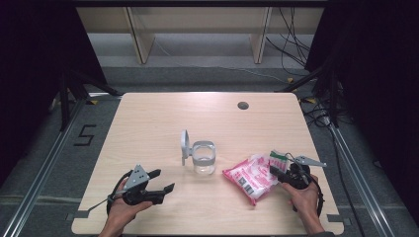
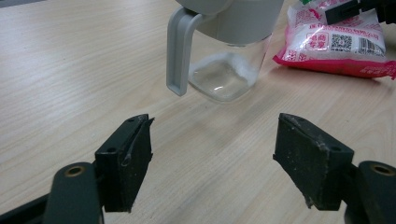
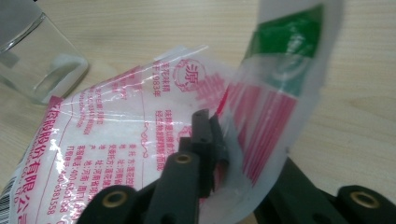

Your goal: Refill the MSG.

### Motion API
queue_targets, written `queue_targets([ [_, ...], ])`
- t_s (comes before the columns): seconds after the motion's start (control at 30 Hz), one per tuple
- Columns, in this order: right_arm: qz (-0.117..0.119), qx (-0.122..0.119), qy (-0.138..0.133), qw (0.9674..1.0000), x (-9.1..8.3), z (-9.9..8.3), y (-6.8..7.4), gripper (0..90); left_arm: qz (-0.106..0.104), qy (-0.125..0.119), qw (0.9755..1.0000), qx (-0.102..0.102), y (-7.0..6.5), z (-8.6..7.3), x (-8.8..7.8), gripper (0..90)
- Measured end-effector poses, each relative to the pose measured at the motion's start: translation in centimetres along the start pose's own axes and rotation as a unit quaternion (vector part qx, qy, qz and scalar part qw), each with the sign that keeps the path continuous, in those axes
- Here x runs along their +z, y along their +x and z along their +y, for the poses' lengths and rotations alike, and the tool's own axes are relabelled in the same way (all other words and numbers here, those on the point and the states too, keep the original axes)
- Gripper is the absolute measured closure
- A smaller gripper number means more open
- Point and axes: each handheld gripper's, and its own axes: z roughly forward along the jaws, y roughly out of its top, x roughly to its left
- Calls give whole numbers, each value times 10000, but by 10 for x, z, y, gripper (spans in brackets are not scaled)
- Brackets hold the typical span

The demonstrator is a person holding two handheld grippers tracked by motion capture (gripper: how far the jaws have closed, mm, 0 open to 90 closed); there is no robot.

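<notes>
Wooden table (image 1: 148,118): right tongs (image 1: 276,173) clamp bag (image 1: 249,177); left tongs (image 1: 163,181) apart, near jar (image 1: 203,158).

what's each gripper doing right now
left gripper: open, holding nothing, facing the jar.
right gripper: shut on the bag, pinching its top edge.

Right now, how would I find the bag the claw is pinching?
Start at the wooden table and find the clear jar with the grey lid in the middle. Just right of it lies the bag, its end pinched by the right claw. It is the one soft, pink-and-white printed thing there.
</notes>
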Motion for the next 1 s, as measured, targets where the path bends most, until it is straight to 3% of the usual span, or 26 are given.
queue_targets([
  [0.07, -108, -341, -8, 9994, 1, 1, -1, 889, 16, -9, 9999, -118, -1, -1, 0, 268],
  [0.13, 16, -106, -3, 9999, -2, 2, 5, 900, -20, 0, 10000, -86, -1, -1, 0, 268],
  [0.17, 24, -425, -101, 9990, -2, 4, 2, 900, -19, -20, 9999, -102, -1, -1, 0, 268],
  [0.2, -31, -497, -139, 9987, -2, 4, 2, 900, -17, -48, 9999, -129, -1, -1, 1, 268],
  [0.27, 45, -334, -150, 9993, -6, 5, 8, 900, -7, -52, 9999, -91, -1, -1, 1, 268],
  [0.3, 106, -394, -262, 9988, -4, 5, 7, 900, 9, -57, 9999, -147, -1, -1, 0, 269],
  [0.33, 73, -350, -139, 9993, -7, 7, 9, 900, 34, -56, 9999, -148, -1, -1, 0, 269],
  [0.37, 80, -530, -314, 9981, -7, 8, 8, 900, 25, -8, 10000, 40, 1, 0, -1, 269],
  [0.4, 216, -525, -358, 9977, -9, 10, 9, 900, 42, -19, 9999, -96, 0, -1, -1, 269],
  [0.43, 259, -622, -396, 9969, -11, 11, 11, 900, 56, -10, 9999, -92, 0, -1, -1, 269],
  [0.5, 213, -648, -482, 9965, -13, 14, 17, 900, 125, 47, 9999, 50, -1, 0, -2, 268],
  [0.53, 209, -791, -491, 9954, -16, 16, 18, 900, 158, 48, 9998, 77, -5, 1, -2, 268],
  [0.57, 366, -761, -598, 9946, -17, 18, 21, 900, 91, 4, 9999, 126, -7, 2, -2, 268],
  [0.6, 370, -715, -608, 9949, -20, 19, 24, 900, 75, 11, 9997, 240, -9, 3, -2, 268],
  [0.63, 332, -720, -660, 9947, -22, 21, 27, 900, 58, 17, 9997, 223, -11, 4, -2, 268],
  [0.67, 434, -802, -728, 9932, -21, 23, 27, 900, 47, 16, 9997, 242, -14, 5, -2, 267],
  [0.73, 475, -715, -736, 9936, -25, 26, 35, 900, -2, 10, 9993, 362, -15, 6, -1, 267],
  [0.8, 472, -958, -805, 9910, -25, 30, 37, 900, 6, 34, 9995, 321, -18, 6, 0, 267],
  [0.83, 451, -944, -770, 9915, -28, 32, 41, 900, -22, 28, 9994, 357, -20, 7, 1, 267],
  [0.87, 453, -1099, -845, 9893, -28, 34, 42, 900, -21, 25, 9992, 398, -23, 7, 2, 267],
  [0.9, 478, -1200, -829, 9881, -30, 36, 44, 900, -77, 92, 9983, 568, -25, 8, 3, 265],
  [1.0, 465, -1256, -768, 9880, -33, 42, 53, 900, -345, 58, 9967, 738, -39, 13, 13, 263],
])
